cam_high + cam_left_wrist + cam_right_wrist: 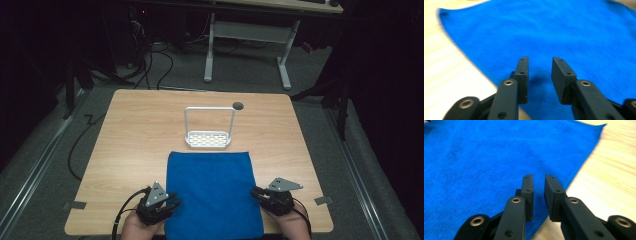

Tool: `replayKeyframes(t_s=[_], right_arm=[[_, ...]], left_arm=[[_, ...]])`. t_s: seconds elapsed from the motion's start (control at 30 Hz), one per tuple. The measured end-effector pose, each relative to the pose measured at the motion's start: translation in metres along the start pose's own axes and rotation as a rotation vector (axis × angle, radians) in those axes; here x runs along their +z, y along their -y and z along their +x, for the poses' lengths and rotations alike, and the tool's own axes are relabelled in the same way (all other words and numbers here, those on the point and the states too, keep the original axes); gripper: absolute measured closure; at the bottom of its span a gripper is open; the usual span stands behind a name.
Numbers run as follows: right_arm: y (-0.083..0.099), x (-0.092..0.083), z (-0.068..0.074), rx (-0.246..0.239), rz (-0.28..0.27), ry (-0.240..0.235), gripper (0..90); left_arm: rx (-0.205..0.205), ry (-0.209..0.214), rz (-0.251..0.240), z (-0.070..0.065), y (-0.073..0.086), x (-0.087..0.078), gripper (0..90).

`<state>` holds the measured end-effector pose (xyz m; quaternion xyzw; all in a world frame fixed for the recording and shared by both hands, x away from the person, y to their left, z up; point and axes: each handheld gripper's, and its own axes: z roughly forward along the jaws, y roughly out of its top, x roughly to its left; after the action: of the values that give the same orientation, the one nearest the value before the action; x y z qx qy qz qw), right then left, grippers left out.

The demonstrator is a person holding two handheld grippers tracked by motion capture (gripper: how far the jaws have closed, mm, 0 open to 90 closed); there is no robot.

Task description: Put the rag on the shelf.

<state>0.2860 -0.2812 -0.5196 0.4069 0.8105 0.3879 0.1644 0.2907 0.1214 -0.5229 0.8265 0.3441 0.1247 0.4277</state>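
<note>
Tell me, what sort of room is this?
Probably a lab or workshop: a pale wooden table on grey carpet, loose black cables across the floor, and a white-legged desk behind.

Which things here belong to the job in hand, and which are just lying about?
In the job:
blue cloth, spread flat
left gripper, open at its left edge
right gripper, open at its right edge

Lying about:
white wire rack, beyond the cloth
round hole in the table
</note>
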Motion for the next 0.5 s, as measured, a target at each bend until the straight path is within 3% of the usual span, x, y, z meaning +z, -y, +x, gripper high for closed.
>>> replayKeyframes(t_s=[0.03,0.1,0.17,0.27,0.33,0.43,0.5], right_arm=[[0.001,-0.001,-0.004,0.012,-0.006,0.005,75.2],[0.001,-0.001,-0.006,0.015,-0.007,0.009,74.6],[0.001,-0.001,-0.006,0.019,-0.007,0.003,74.6],[-0.001,0.000,-0.004,0.009,-0.017,-0.003,71.7],[-0.001,0.000,-0.004,0.009,-0.017,-0.001,70.9],[0.000,0.000,-0.003,0.012,-0.018,-0.005,68.6],[0.000,0.000,-0.002,0.013,-0.018,-0.004,67.6]], left_arm=[[-0.039,-0.021,-0.006,0.008,-0.001,0.002,64.0],[-0.064,-0.039,-0.010,0.016,-0.001,0.004,61.9],[-0.072,-0.051,-0.010,0.018,-0.002,0.006,60.5],[-0.077,-0.113,-0.028,0.030,-0.008,0.012,56.6],[-0.080,-0.127,-0.027,0.034,-0.011,0.014,55.3],[-0.092,-0.160,-0.049,0.047,-0.020,0.021,55.2],[-0.092,-0.174,-0.037,0.053,-0.026,0.027,58.4]])
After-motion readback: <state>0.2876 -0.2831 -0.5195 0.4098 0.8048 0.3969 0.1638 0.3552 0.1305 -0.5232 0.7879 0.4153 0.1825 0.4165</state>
